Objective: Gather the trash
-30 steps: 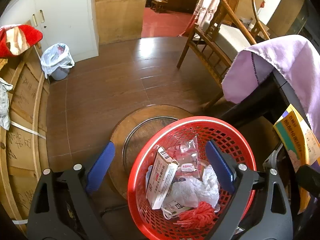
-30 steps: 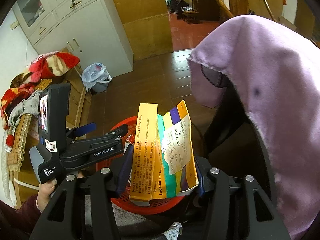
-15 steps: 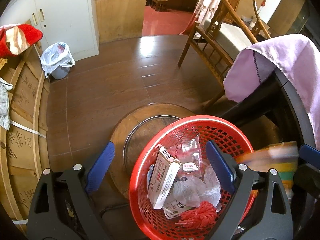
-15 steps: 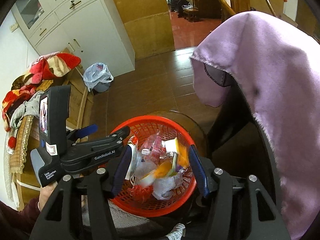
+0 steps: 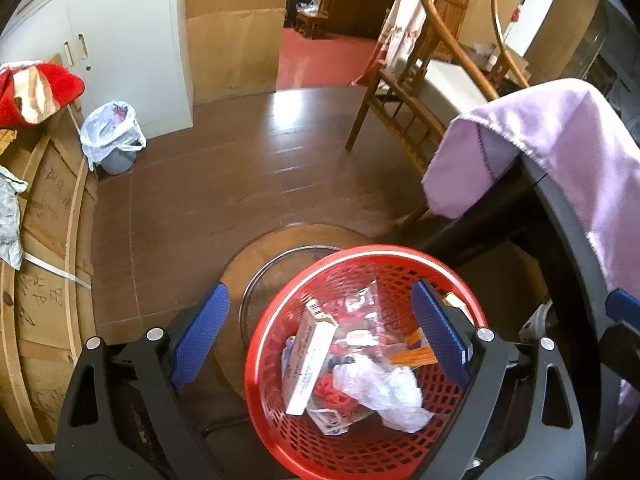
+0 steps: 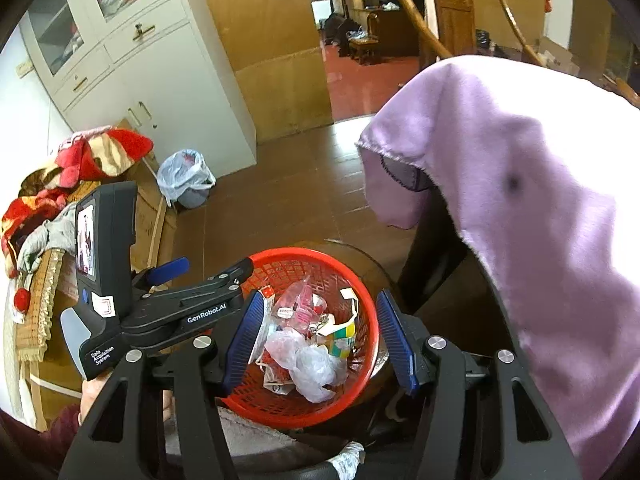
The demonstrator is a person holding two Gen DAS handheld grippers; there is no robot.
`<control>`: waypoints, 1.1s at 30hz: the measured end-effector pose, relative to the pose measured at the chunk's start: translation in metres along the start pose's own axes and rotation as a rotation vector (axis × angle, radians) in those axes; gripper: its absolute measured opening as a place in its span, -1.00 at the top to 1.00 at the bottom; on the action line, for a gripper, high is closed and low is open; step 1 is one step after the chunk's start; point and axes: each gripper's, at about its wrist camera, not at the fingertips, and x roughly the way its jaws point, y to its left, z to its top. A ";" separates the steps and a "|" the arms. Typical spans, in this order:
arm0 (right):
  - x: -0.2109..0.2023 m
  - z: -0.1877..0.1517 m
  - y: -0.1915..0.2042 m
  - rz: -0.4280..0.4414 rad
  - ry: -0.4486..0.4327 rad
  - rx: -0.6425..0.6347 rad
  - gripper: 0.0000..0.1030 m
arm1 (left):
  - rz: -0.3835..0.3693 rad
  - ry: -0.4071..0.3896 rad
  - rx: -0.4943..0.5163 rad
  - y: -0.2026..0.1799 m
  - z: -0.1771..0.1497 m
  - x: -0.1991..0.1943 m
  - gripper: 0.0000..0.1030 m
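Hovering over the basket (image 6: 362, 300) with both grippers, you are between picks: the right gripper (image 6: 320, 340) has its jaws spread with nothing between them, and the left gripper (image 5: 320, 340) is likewise spread and empty, poised above the same basket (image 5: 472, 300).

Where the trash is: inside the red basket, which sits on a round wooden stand (image 5: 240, 272) on the floor, just beside the table (image 5: 560, 216) draped in purple cloth (image 6: 520, 200).

Judgement: the drop step looks finished; next is fetching another piece. That calls for lifting clear of the rim, turning toward the table or floor, and finding a remaining item. None is visible from here.

Count, as far as the heap allows:
- baskets: one
- white carton (image 5: 308, 364): one
- crumpled white plastic (image 5: 384, 388): one wad
- clear packet (image 6: 298, 304) with red print: one, possibly two
- folded yellow-green box (image 6: 340, 332): one
- red shredded clump (image 5: 332, 392): one

One lined bin (image 6: 188, 184) stands well apart by the cabinet (image 6: 152, 80).
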 end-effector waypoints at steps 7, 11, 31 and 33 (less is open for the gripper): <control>-0.045 -0.017 -0.009 -0.013 -0.099 0.010 -0.26 | -0.026 -0.093 0.019 -0.019 0.004 -0.038 -0.73; -0.069 -0.025 -0.024 -0.014 -0.157 0.033 -0.27 | 0.025 -0.127 0.105 -0.041 0.011 -0.060 -0.73; -0.126 -0.038 -0.040 0.065 -0.256 0.071 -0.69 | 0.280 -0.242 0.245 -0.058 -0.040 -0.177 -0.87; -0.114 -0.045 -0.039 0.033 -0.224 0.099 -0.69 | 0.252 -0.225 0.251 -0.053 -0.041 -0.168 -0.87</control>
